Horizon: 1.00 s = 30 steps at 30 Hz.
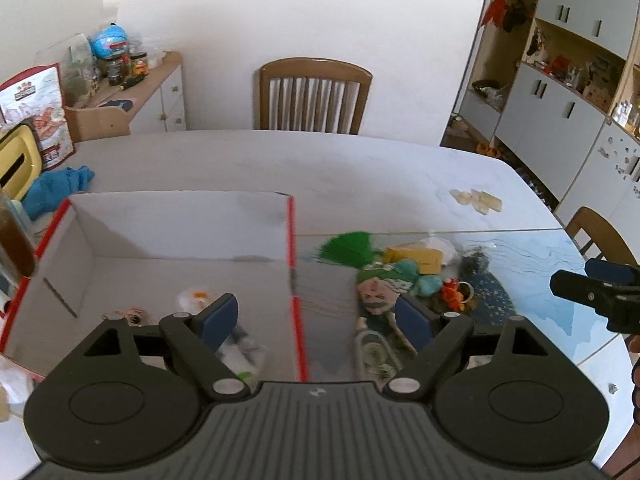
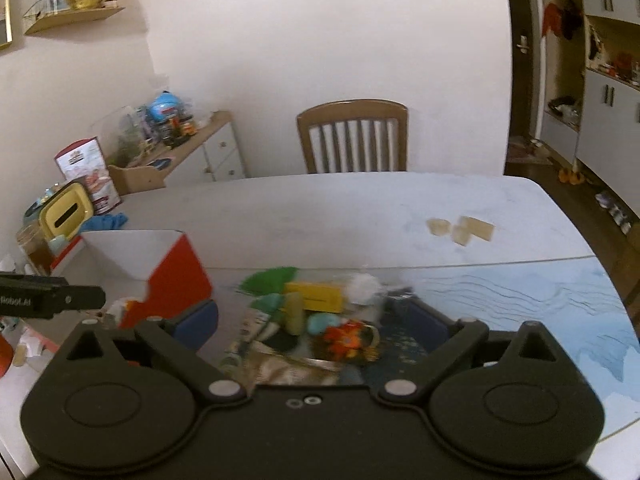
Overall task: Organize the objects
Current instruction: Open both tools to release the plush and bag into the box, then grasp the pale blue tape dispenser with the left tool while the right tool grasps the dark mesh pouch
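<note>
While both grippers are hanging above the table with nothing between their blue pads, the work seems to be sitting at the picking stage of the sorting: the left gripper is spread wide and straddling the red edge of the cardboard box, and the right gripper is spread just as wide over the heap of small objects lying just beside the box on the blue mat. Inside the box a few small items are already lying on the floor, though blur is keeping me from naming them. In the heap, a green tassel, a yellow box, a doll face with a green hat and an orange toy in a small basket are showing, all touching or overlapping. A judgement only: most of the heap is waiting outside the box, so the next move calls for the right gripper lowering onto one piece standing clear at the top, probably the orange toy straight ahead of its fingers, closing without dragging neighbours, then carrying it leftward over the red wall.
</note>
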### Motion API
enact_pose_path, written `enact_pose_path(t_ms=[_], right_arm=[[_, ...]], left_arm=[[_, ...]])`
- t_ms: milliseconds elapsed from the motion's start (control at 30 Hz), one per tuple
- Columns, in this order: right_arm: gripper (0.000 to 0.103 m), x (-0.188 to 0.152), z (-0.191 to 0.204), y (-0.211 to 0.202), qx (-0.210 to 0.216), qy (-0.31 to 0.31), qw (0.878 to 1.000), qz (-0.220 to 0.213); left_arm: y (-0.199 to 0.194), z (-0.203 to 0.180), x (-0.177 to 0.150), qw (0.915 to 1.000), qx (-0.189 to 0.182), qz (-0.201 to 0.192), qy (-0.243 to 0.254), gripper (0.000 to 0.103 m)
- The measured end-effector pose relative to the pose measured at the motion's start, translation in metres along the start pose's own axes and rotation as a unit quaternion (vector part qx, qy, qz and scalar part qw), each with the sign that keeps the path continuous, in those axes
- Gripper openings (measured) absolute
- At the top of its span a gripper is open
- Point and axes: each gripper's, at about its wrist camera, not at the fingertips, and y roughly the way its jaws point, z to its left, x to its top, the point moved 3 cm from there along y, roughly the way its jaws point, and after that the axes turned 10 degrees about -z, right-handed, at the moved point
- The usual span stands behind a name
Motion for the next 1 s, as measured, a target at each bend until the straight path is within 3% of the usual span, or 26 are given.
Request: enact_pose_path(t_ms=[200,333,633,1000], right_arm=[[0.1,-0.003,-0.03,-0.001,-0.008,0.003,1.0,0.005],[0.1,-0.006,-0.045,0.002,-0.006,0.001,1.0,0.013],[0.099,-0.012,-0.073,0.02,-0.007,-0.019,0.999,0.033],[0.099,-0.02,-0.085,0.045,0.013,-0.023,0.998,0.063]], left_arm=[[0.012,-0.03,-0.013,1.0,-0.007,0.006,-0.003,0.091],[0.021,-0.048,-0.026,0.9999,-0.009,0.005,0.001,0.101],[0.038,-0.067,-0.059,1.0,0.005,0.006,-0.005,0.101],[0.064,-0.075,-0.096,0.9979,0.051,0.017,0.037,0.101]])
